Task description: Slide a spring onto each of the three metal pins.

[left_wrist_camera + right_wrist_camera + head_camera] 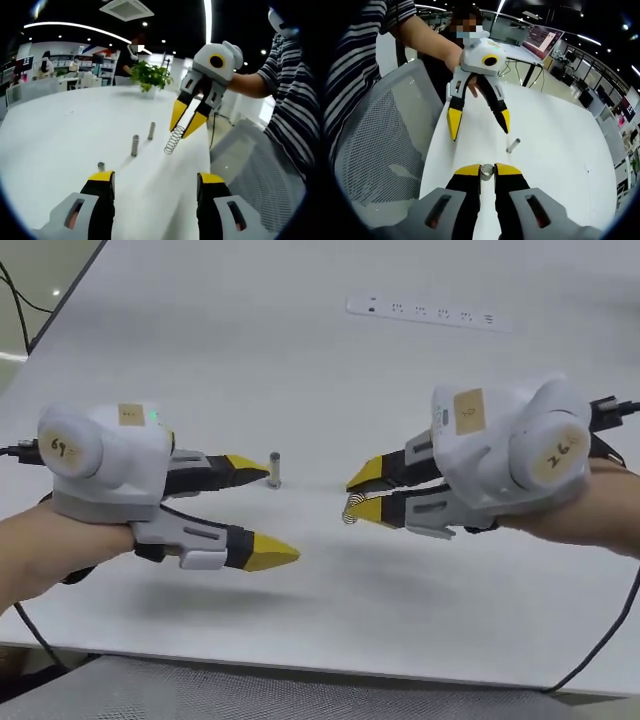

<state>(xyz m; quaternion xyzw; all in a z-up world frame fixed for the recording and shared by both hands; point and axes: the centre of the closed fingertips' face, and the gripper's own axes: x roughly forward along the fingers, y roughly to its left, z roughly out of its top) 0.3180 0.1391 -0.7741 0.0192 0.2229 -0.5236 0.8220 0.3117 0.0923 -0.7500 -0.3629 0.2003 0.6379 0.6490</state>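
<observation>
White bench (300, 360): right gripper (350, 498) pinches spring (347, 511); upright pin (274, 470) at ten o'clock, head view. Left gripper (283, 513), jaws apart, sits nearer.

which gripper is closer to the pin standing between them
Left: the left gripper has one jaw tip beside the pin; the right gripper, holding a spring, is farther off.

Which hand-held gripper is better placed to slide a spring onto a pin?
Right. The right hand-held gripper is shut on a spring, its tips toward the pin; the left hand-held gripper is open, holding nothing.
</observation>
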